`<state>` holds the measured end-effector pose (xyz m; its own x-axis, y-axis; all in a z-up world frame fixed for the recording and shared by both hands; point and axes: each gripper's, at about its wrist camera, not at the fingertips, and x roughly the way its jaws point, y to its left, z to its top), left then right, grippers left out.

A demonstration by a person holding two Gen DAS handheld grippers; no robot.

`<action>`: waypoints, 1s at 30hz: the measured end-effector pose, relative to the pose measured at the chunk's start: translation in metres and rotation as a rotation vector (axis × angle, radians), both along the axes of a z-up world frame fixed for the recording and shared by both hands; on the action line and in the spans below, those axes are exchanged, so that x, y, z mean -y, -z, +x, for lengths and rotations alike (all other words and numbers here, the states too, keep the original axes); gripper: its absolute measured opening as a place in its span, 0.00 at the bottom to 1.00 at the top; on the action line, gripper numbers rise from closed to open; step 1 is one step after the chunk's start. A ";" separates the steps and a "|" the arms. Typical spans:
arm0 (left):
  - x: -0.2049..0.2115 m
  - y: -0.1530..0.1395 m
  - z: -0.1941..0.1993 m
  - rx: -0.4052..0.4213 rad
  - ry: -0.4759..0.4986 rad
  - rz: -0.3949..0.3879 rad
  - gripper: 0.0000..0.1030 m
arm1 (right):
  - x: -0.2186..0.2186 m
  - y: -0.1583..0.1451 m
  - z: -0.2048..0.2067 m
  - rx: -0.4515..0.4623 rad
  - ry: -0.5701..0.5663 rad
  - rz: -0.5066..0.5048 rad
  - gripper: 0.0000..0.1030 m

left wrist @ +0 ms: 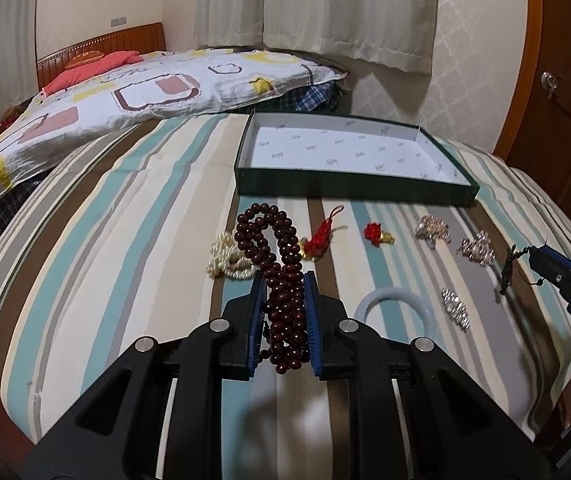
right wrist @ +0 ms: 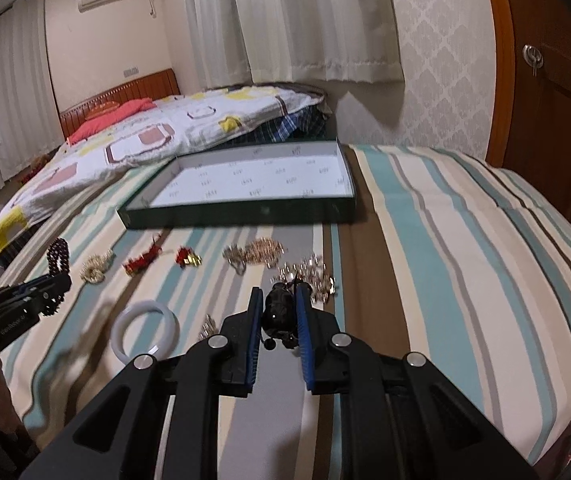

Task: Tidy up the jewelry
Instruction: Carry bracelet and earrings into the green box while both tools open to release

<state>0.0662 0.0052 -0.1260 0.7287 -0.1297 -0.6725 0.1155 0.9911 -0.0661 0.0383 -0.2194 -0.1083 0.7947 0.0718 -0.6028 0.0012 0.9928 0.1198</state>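
Observation:
My left gripper [left wrist: 284,280] is shut on a dark red bead necklace [left wrist: 281,276], held above the striped bedspread; it also shows in the right wrist view [right wrist: 58,276]. My right gripper [right wrist: 279,294] is shut on a small black beaded piece [right wrist: 279,312], which dangles from it in the left wrist view [left wrist: 509,268]. The open green box [left wrist: 349,186] with a white patterned lining sits farther back, empty; it also shows in the right wrist view [right wrist: 245,212].
On the bedspread lie a pearl strand [left wrist: 225,262], two red tassel ornaments [left wrist: 321,236] [left wrist: 375,234], several silver and gold pieces [left wrist: 431,230], and a white bangle [right wrist: 145,330]. A patterned quilt [left wrist: 125,96] lies behind; a wooden door [left wrist: 557,100] stands at the right.

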 end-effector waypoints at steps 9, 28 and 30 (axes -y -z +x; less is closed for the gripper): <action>0.013 -0.024 0.023 0.040 0.028 -0.019 0.18 | 0.007 -0.032 0.027 0.093 0.014 0.011 0.17; 0.047 -0.016 0.169 0.021 0.059 -0.019 0.18 | 0.028 -0.014 0.152 0.069 0.029 0.012 0.17; 0.047 -0.004 0.182 -0.011 0.056 -0.010 0.18 | 0.027 -0.002 0.162 0.031 0.022 0.006 0.17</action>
<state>0.2486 -0.0416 -0.1223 0.7126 -0.1768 -0.6790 0.1699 0.9824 -0.0775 0.2007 -0.2463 -0.1059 0.8146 0.0578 -0.5771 0.0188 0.9919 0.1260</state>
